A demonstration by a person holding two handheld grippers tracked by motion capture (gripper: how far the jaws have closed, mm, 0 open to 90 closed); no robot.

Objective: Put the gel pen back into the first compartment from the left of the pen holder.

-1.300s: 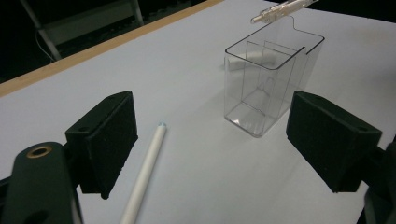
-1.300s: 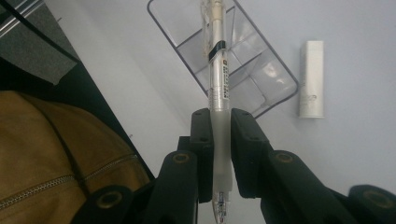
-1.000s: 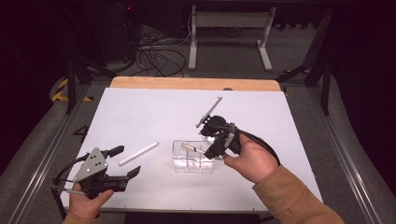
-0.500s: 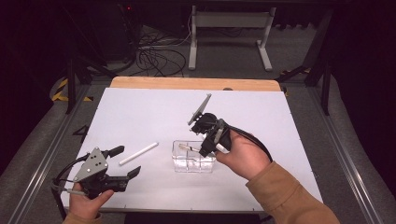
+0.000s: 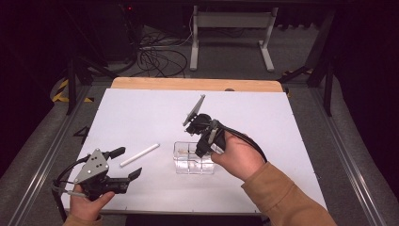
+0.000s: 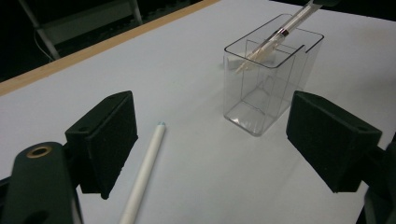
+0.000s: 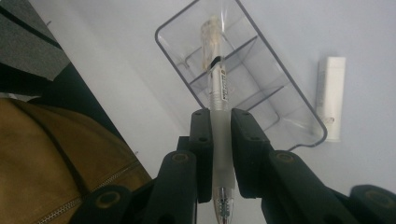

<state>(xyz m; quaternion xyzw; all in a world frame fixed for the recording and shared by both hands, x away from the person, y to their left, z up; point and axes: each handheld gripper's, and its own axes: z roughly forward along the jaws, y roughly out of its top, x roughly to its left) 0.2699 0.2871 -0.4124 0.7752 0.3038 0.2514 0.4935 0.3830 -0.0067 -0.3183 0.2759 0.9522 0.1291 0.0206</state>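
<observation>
High view: white bench [image 5: 141,113]; clear box [image 5: 194,159] mid-bench. Right gripper [image 7: 220,122] clamped a clear pen [image 7: 217,88] mid-barrel, its tip angled into the box. Left gripper [image 6: 212,135] stood wide open, empty, near a white pen [image 6: 145,172] lying flat. Pens judged light, stiff, slick; grip mid-barrel.

The tool [image 7: 219,154] clamps a clear pen [image 7: 218,93] whose tip dips into the clear organizer [image 7: 299,112].

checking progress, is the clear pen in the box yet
Partly in: the pen tip dips into the box, its body clamped in the right gripper.
</observation>
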